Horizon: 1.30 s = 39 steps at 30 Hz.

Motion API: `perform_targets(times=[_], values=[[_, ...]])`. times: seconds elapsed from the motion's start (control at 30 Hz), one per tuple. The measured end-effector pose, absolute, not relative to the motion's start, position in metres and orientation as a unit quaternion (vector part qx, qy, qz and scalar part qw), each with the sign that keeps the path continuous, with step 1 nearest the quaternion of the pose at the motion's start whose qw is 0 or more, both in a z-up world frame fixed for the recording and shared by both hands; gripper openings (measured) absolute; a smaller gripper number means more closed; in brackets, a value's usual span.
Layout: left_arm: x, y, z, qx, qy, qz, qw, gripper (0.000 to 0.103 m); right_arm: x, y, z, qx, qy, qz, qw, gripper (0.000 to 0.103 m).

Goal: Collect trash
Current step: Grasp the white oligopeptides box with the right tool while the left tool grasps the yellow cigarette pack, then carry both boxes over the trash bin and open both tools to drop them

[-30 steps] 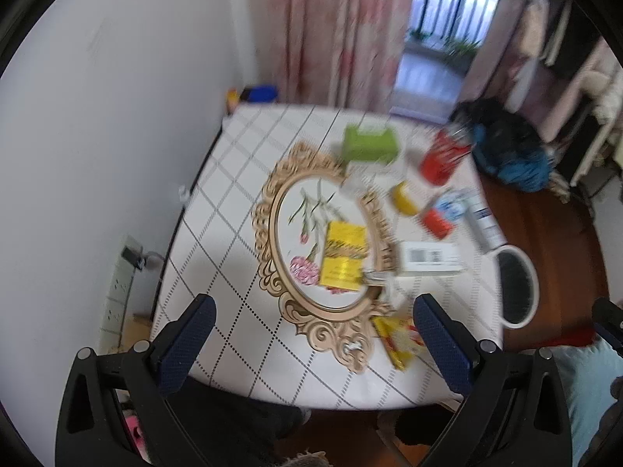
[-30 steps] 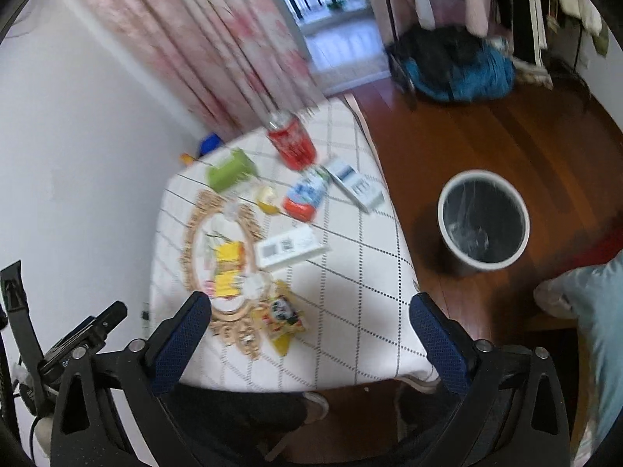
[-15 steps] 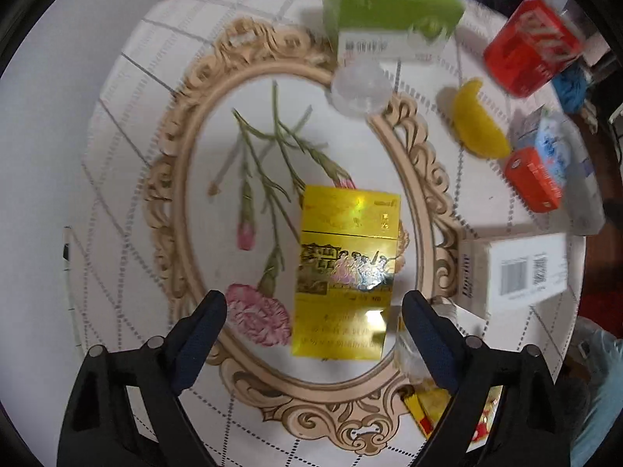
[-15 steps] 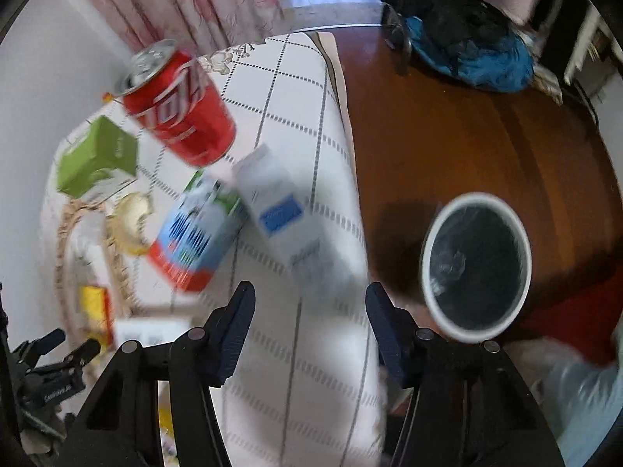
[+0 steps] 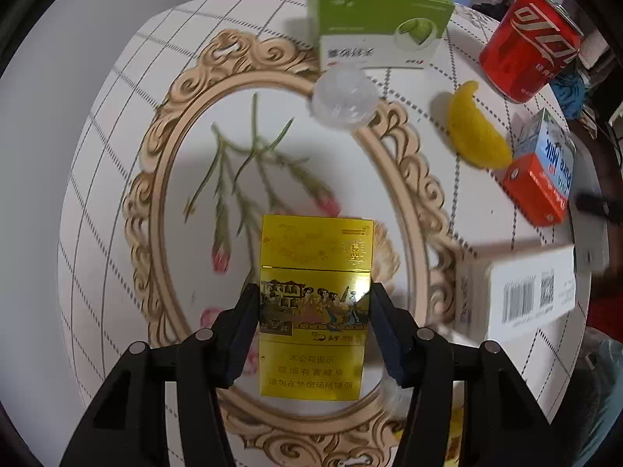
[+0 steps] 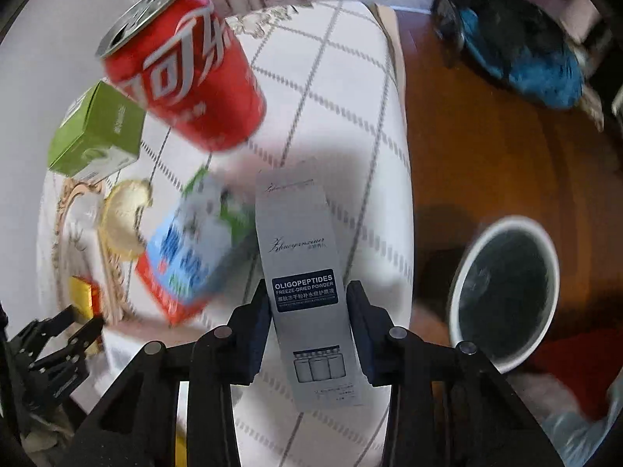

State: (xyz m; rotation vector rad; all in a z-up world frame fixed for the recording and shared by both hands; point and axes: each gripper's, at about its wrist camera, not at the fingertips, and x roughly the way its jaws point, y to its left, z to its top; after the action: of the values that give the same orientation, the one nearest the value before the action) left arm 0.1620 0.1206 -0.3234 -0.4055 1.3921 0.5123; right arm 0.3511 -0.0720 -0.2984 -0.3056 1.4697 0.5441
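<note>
- left gripper: fingers on both long sides of the gold cigarette pack, pads touching its edges; clenched on the pack
- pack lies flat inside the oval gold-scroll frame print on the tablecloth, over the printed flowers; the same pack shows at the left edge of the right wrist view as a small gold block
- right gripper: fingers pressed to both sides of the grey "OLIGOPEPTIDES" box; grasping it; the box runs lengthwise between the fingers, far end pointing away over the table; can't tell whether it rests on the cloth or is lifted
- just left of the grey box: milk carton, lying on its side, blurred; touching or overlapping the box edge, can't tell which
- red cola can upright, beyond the carton; green box to its left, near the table's far side
- yellow peel-like piece between can and carton; crumpled clear plastic on the frame rim just below the green box
- white barcode box just right of the left gripper
- bin: white rim, dark liner, on the wood floor right of the table, near the right gripper
- blue-black bundle on the floor, far side
</note>
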Motion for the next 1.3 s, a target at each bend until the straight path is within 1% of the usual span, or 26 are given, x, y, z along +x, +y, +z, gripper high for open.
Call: perform_targets(times=[0.2,0.33,0.57,0.63,0.8,1.0,1.13,1.3], values=[[0.113,0.11,-0.326,-0.195,0.63,0.225,0.717,0.054,0.288,-0.114,-0.306,-0.102,0.698,0.239,0.667,0.04],[0.101,0.106,-0.327,-0.191,0.629,0.225,0.72,0.056,0.27,-0.114,-0.308,-0.12,0.683,0.233,0.682,0.041],[0.101,0.101,-0.33,-0.181,0.617,0.226,0.732,0.053,0.253,-0.112,-0.308,-0.132,0.67,0.224,0.695,0.042],[0.109,0.092,-0.318,-0.177,0.614,0.228,0.735,0.053,0.247,-0.108,-0.312,-0.138,0.673,0.219,0.693,0.042],[0.112,0.077,-0.312,-0.161,0.607,0.238,0.742,0.053,0.237,-0.104,-0.312,-0.151,0.652,0.213,0.711,0.038],[0.102,0.054,-0.267,-0.14,0.578,0.249,0.764,0.053,0.232,-0.118,-0.291,-0.108,0.638,0.235,0.725,0.038],[0.106,0.022,-0.212,-0.123,0.536,0.241,0.8,0.053,0.235,-0.137,-0.257,-0.072,0.615,0.255,0.743,0.038],[0.142,-0.039,-0.144,-0.096,0.482,0.198,0.848,0.052,0.258,-0.187,-0.208,-0.027,0.578,0.254,0.775,0.038]])
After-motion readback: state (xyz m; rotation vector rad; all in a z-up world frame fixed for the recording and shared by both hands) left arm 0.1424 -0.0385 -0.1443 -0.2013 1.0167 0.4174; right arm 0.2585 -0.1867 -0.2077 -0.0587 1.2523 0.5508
